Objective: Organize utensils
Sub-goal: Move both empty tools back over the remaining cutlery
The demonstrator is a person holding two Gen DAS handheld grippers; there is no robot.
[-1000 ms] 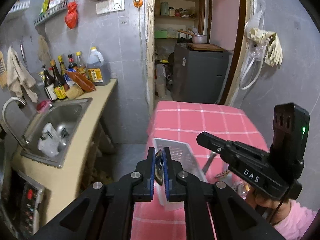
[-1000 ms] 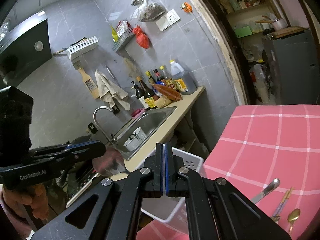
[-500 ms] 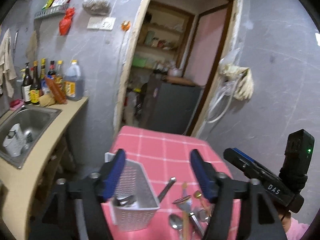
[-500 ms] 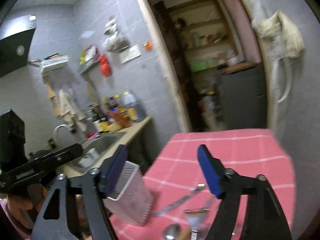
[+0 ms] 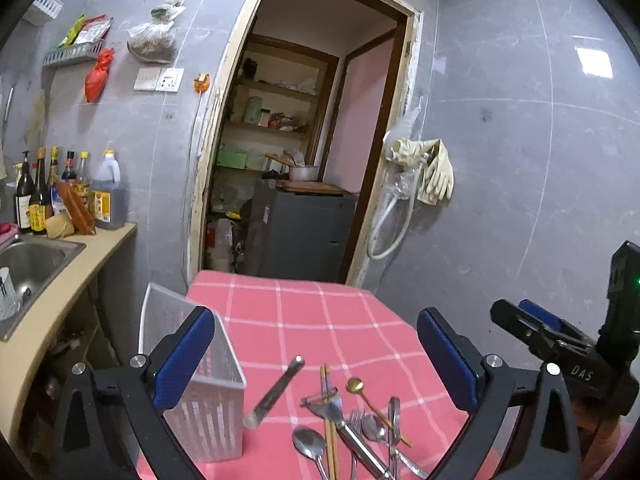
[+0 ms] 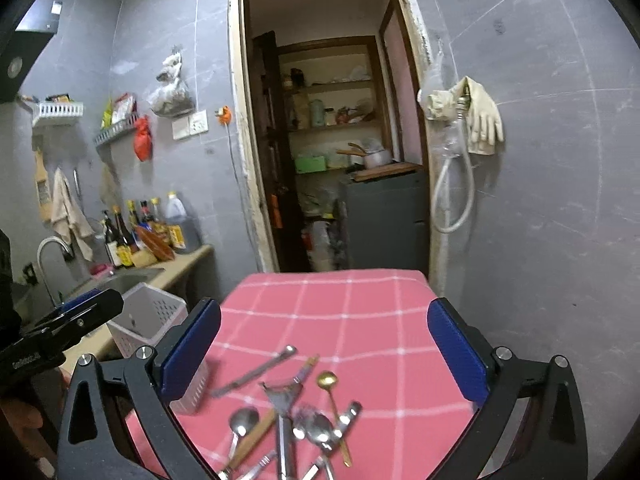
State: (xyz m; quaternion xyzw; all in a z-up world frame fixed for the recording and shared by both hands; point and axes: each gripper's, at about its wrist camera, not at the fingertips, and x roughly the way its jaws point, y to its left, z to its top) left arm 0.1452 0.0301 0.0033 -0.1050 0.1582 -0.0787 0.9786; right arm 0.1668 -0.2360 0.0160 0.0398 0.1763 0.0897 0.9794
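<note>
A heap of utensils (image 5: 352, 420) lies on the near part of the pink checked tablecloth (image 5: 304, 296): spoons, forks, wooden chopsticks (image 5: 326, 384), a small gold spoon (image 5: 355, 386) and a metal rod (image 5: 276, 390). A white mesh basket (image 5: 216, 416) stands at the table's left edge. My left gripper (image 5: 314, 316) hovers above the heap, jaws opening wide, nothing between them. The right gripper (image 6: 324, 306) also hangs over the utensils (image 6: 296, 412), jaws opening, empty. The basket (image 6: 150, 316) shows left of it.
A counter with a steel sink (image 5: 24, 264) and several bottles (image 5: 60, 196) runs along the left. Behind the table is a doorway with a grey cabinet (image 5: 300, 232). Rubber gloves (image 5: 436, 172) and a hose hang on the right wall.
Both grippers went from shut to wide open. Both views swung from the sink side toward the table and doorway. A small metal thing seen between the left pads is gone from them.
</note>
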